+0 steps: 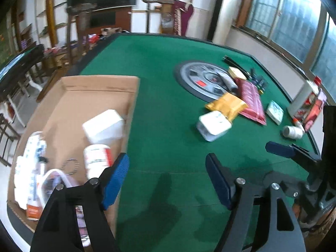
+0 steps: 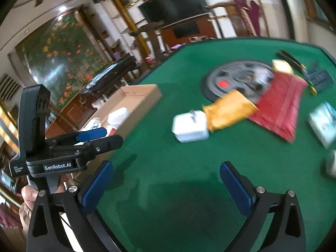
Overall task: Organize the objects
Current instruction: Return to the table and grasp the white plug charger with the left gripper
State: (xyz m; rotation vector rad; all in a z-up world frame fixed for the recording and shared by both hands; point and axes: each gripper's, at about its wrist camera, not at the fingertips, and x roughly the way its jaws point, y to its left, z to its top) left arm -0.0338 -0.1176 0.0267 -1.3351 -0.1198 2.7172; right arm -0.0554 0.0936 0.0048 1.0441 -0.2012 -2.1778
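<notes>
one open cardboard box (image 1: 69, 105) sits on the green table (image 1: 168, 126), ahead and to the left of the left gripper (image 1: 168, 178). inside it, counted: one white block (image 1: 104, 126), one white bottle with a red label (image 1: 97, 157), one wire ring (image 1: 71, 166) and a few white packets (image 1: 31, 168) at its near end. the left gripper's two blue pads (image 1: 116, 178) stand released and wide apart with bare felt between them; its left pad overlaps the box's near right wall.

ahead and to the right of these fingers lie one white box (image 1: 213, 126), touching one yellow pouch (image 1: 227, 105), which overlaps one red pouch (image 1: 253, 100); one teal-and-white pack (image 1: 275, 111) and one small white jar on its side (image 1: 293, 131) lie further right, near the table edge. one round grey disc (image 1: 208, 79) lies beyond the pouches.

the right gripper (image 2: 168, 187) is likewise released and empty over open felt, the white box straight ahead of its fingers (image 2: 237, 187). the left gripper's body stands close at its left, just beside its left finger. a broad strip of clear felt separates the cardboard box from the loose group.
</notes>
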